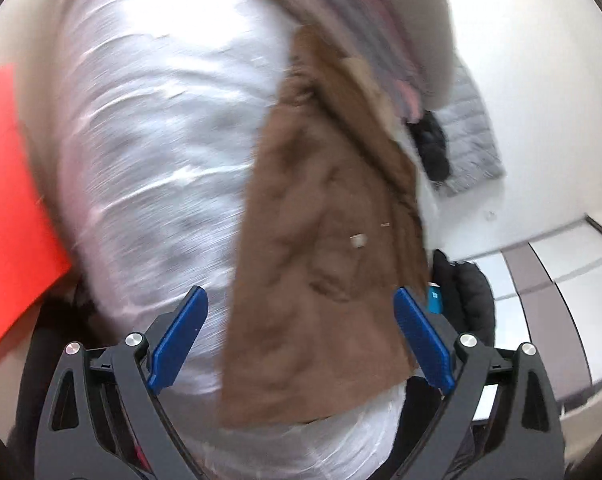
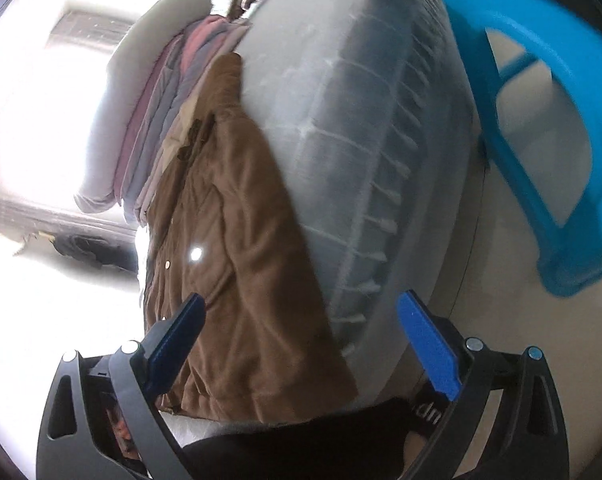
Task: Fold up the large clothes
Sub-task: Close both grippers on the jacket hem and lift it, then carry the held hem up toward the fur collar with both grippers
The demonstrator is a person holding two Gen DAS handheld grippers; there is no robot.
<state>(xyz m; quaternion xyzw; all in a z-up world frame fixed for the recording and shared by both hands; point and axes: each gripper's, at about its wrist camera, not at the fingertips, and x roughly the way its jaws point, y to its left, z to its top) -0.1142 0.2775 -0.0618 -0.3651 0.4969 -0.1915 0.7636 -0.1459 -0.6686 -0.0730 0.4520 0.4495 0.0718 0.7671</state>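
Both grippers are up over the bed and both are empty-handed right now. The left gripper [image 1: 301,344] has its blue fingers [image 1: 179,340] spread wide, nothing between them, and straight ahead of the gap lies the brown jacket [image 1: 325,240], laid out long on the plastic-wrapped mattress [image 1: 157,128]. The jacket's near hem sits just beyond the fingertips, leaning toward the right-hand finger, with a small pale snap showing on its front. The view is smeared with motion blur, so fine detail is hard to read. Off past the left-hand finger there is a flat red sheet [image 1: 9,200]; beyond the jacket's far end a stack of folded garments [image 1: 381,40] in pinks and greys, and further to the right a grey quilted piece [image 1: 473,140] with something black on it against the white wall. A black garment [image 1: 469,296] bunches up just outside the right-hand finger. Over to the right gripper [image 2: 301,344]: fingers [image 2: 429,344] parted wide as well, gripping nothing. The brown jacket [image 2: 229,248] runs away from the left-hand fingertip, and the mattress [image 2: 361,140] edge with its stitched seam fills the space ahead of the gap. Outside the right-hand finger stands a bright blue plastic stool [image 2: 541,120]. Beyond the jacket, the folded garments [image 2: 173,92] sit stacked, with glare washing out everything behind.
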